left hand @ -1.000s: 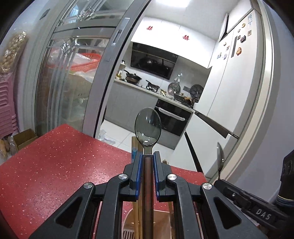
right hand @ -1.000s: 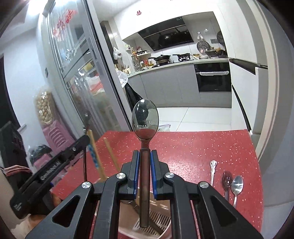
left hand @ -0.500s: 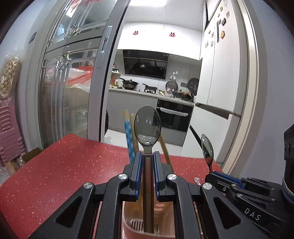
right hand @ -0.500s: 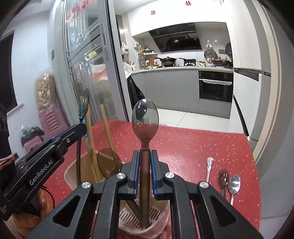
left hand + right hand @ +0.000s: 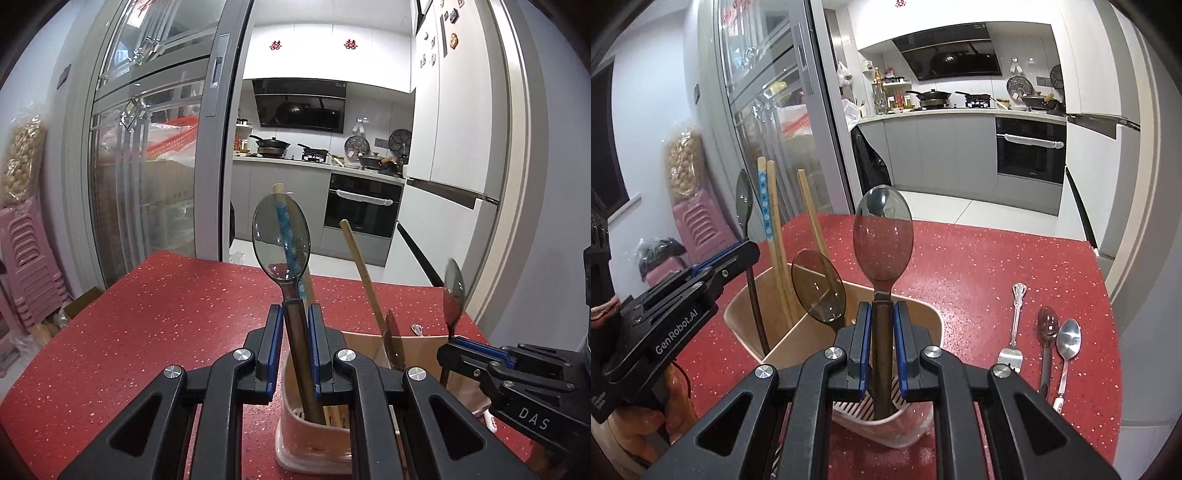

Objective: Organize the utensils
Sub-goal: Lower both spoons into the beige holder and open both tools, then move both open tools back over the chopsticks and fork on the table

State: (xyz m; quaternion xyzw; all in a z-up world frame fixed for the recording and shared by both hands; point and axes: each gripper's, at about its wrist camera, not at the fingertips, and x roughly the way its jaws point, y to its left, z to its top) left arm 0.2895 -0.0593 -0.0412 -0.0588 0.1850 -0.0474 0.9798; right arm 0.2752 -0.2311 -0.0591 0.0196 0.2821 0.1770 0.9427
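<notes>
Left wrist view: the left tongs (image 5: 295, 345) stand narrow, their blue pads clamped on the dark brown handle of a clear-bowled spoon (image 5: 281, 243). The handle's lower end reaches down inside the pale pink plastic utensil holder (image 5: 295, 435), which stands on the red speckled surface (image 5: 155, 317) just under the tongs. Inside the holder are a blue-patterned chopstick (image 5: 286, 229), seen through the spoon's bowl, and a plain wooden chopstick (image 5: 360, 266) leaning to the right. At the right edge the right tongs (image 5: 448, 354) grip a second spoon by its dark handle.

Right wrist view: the right tongs (image 5: 881, 347) are likewise narrow, closed on the brown handle of a large clear-bowled spoon (image 5: 882, 238) whose tip sits down over the slotted floor of the holder (image 5: 934, 317). A smoky brown translucent spoon (image 5: 818, 286) and several chopsticks (image 5: 775, 236) already stand in it. The left tongs (image 5: 748, 247) hold their spoon upright over the holder's far-left corner.

Judged from this, the sorting is well along: some utensils are housed and two spoons are lowered in but not yet released. A silver fork (image 5: 1015, 332), a dark red-bowled spoon (image 5: 1047, 328) and a steel spoon (image 5: 1068, 339) lie on the surface to the right of the holder, still to be gathered.
</notes>
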